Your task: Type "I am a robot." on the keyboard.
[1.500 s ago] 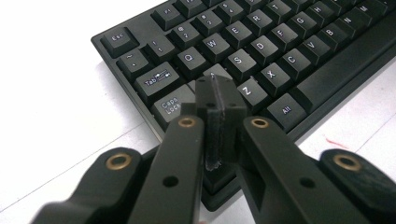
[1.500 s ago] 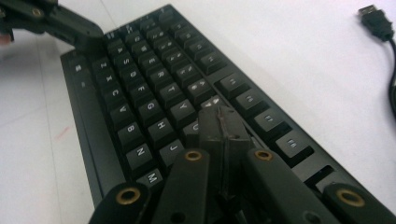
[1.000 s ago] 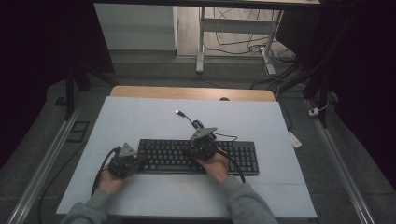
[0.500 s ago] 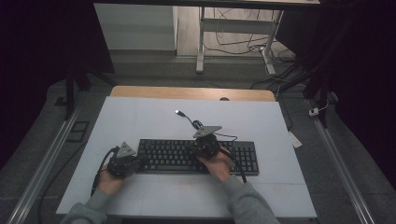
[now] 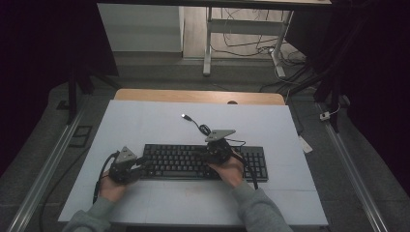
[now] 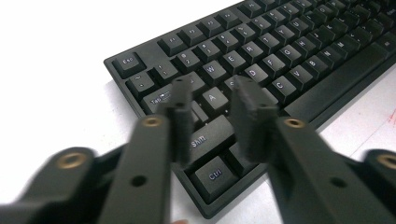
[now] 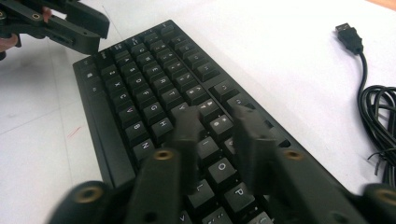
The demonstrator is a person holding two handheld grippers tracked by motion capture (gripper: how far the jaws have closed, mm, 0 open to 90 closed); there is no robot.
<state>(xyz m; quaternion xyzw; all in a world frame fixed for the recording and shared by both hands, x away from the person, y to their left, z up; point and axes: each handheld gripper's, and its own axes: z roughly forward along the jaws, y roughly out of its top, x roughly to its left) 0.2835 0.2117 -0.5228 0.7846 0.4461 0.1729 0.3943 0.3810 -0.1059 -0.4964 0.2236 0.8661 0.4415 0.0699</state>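
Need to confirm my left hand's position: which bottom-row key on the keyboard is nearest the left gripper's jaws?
The Ctrl key at the keyboard's near left corner. It sits just below the left gripper, in front of Shift, and no other bottom-row key is as near.

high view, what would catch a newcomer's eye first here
A black keyboard lies across the middle of the white table, with a gripper over each end: the left gripper above the Shift and A keys, the right gripper above the letter keys further along. Both have just been opening, nothing held. Behind, the keyboard's cable trails unplugged.
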